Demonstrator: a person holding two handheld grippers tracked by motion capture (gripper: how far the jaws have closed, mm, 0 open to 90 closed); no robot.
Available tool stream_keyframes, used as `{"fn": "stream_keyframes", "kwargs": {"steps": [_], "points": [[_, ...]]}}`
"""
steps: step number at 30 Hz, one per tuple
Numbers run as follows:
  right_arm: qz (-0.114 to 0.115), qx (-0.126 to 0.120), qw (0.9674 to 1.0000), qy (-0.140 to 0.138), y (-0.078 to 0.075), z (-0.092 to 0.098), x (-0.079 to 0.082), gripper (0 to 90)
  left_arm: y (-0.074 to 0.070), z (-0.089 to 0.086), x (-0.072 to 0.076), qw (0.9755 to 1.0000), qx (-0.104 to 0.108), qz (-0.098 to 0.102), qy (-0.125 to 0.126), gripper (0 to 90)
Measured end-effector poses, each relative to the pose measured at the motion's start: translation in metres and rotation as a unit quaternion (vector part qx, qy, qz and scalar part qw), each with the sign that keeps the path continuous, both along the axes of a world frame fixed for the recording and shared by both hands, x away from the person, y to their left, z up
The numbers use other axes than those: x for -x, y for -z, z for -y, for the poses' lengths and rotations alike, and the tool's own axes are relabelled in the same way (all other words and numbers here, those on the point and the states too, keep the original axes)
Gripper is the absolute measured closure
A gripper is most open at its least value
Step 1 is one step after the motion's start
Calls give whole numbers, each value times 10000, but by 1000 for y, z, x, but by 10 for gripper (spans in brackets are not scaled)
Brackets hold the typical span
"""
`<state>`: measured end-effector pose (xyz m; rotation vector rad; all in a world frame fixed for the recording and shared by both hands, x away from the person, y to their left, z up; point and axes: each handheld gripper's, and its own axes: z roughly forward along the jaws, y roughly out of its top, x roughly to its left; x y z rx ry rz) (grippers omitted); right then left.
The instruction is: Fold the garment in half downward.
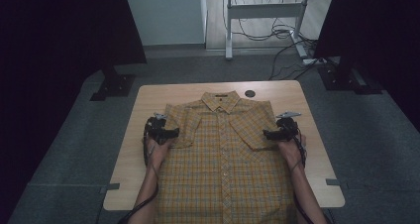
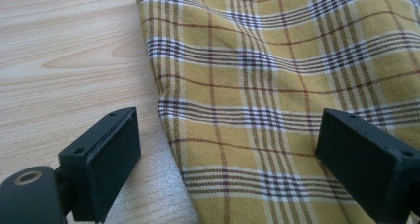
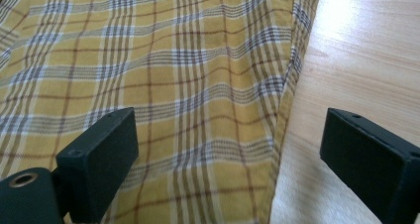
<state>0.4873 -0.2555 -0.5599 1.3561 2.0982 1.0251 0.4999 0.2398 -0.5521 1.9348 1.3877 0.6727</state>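
Observation:
A yellow plaid shirt lies flat and buttoned on the wooden table, collar away from the person, both short sleeves folded in over the chest. My left gripper hovers at the shirt's left edge, over the folded sleeve. In the left gripper view its jaws stand wide apart over the shirt's edge, holding nothing. My right gripper is at the right edge, by the other folded sleeve. Its jaws are open too, straddling the shirt's side hem, with bare wood under the right jaw.
A small dark round grommet sits in the table near the far edge, just right of the collar. The shirt's tail hangs over the table's near edge. Dark stands and floor cables lie beyond the table.

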Motion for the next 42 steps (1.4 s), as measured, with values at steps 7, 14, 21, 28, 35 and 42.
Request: {"fn": "stream_keyframes", "kwargs": {"steps": [7,14,21,28,35,42], "points": [[-41,-27,10000,55,5,-3,-11,111,0,0,-1,10000,2,-17,-60,80],[33,23,10000,52,5,-3,-15,199,0,0,0,10000,6,-4,-23,88],[137,-107,9998,-101,4,-6,-8,469,-1,2,6,9995,87,177,237,312],[-49,-282,9988,-391,1,-10,0,760,-1,9,13,9985,177,253,456,617],[-63,-351,9986,-399,-1,-10,3,815,-2,6,15,9967,359,345,643,818],[262,-518,9976,-372,-14,-5,12,815,-14,2,23,9934,479,768,711,833]]}}
